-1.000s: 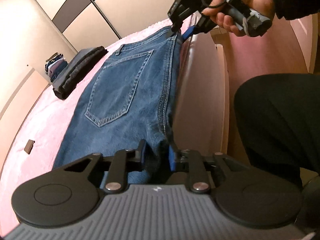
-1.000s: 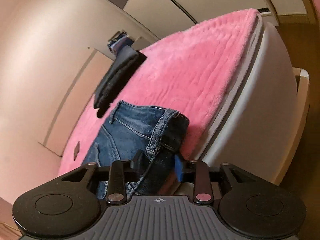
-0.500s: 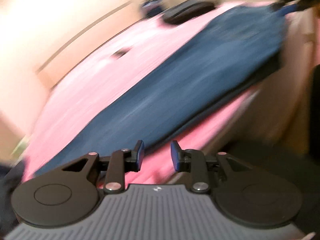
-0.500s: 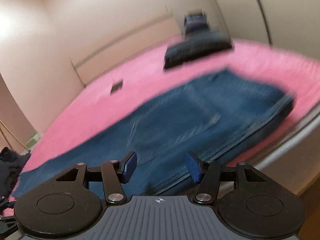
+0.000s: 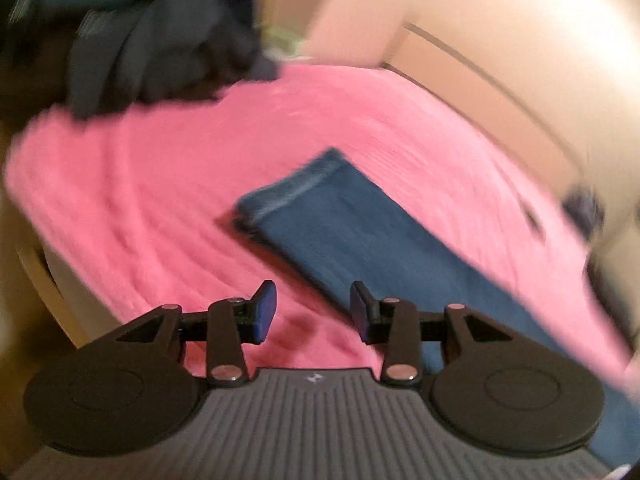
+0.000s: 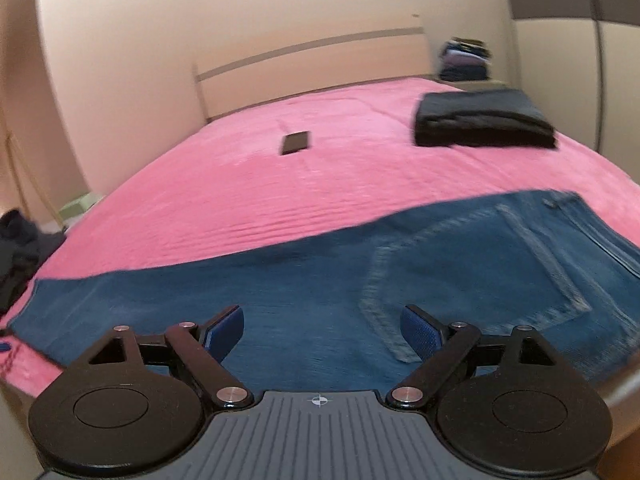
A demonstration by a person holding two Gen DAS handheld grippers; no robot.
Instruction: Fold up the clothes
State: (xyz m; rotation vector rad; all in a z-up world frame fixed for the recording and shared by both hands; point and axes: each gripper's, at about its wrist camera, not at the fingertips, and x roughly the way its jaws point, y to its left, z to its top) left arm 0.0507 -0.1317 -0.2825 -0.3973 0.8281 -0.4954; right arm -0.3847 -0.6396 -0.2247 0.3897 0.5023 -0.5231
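Observation:
Blue jeans [image 6: 320,280] lie flat along the near edge of the pink bed [image 6: 280,184], folded lengthwise, back pocket up on the right. My right gripper [image 6: 322,330] hovers open just above the jeans' middle, holding nothing. In the left wrist view the leg hem of the jeans [image 5: 320,196] points away across the pink bed [image 5: 160,184]. My left gripper [image 5: 313,312] is open and empty over the blanket, just left of the leg.
A folded black garment [image 6: 484,124] rests at the bed's far right, with a stack of clothes [image 6: 466,60] behind it. A small dark flat object [image 6: 296,142] lies mid-bed. A heap of dark unfolded clothes [image 5: 140,40] sits past the bed's end.
Both grippers let go of the jeans' edge and opened. The jeans now lie flat on the bed. Both cameras swung round, the left toward the leg hems.

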